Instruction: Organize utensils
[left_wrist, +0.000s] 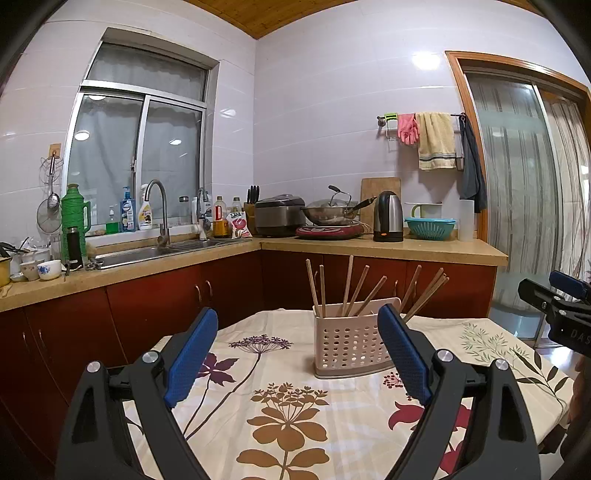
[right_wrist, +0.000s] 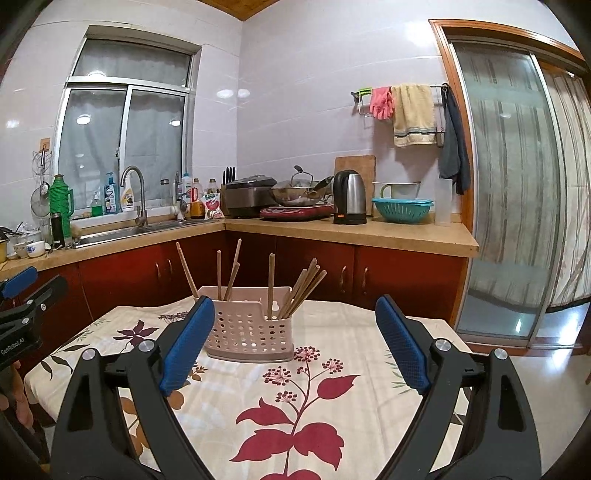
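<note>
A pale pink perforated utensil holder (left_wrist: 349, 341) stands on the table with the floral cloth (left_wrist: 288, 413). Several wooden chopsticks (left_wrist: 347, 286) stand in it, leaning different ways. It also shows in the right wrist view (right_wrist: 247, 332) with its chopsticks (right_wrist: 301, 288). My left gripper (left_wrist: 299, 325) is open and empty, held above the table in front of the holder. My right gripper (right_wrist: 293, 321) is open and empty, also in front of the holder, to its right. The right gripper's body (left_wrist: 557, 306) shows at the right edge of the left wrist view.
An L-shaped counter (left_wrist: 384, 245) runs behind the table with a sink (left_wrist: 147, 254), a wok (left_wrist: 328, 214), a kettle (left_wrist: 388, 218) and a teal colander (left_wrist: 430, 227). A sliding glass door (right_wrist: 517, 184) is at the right.
</note>
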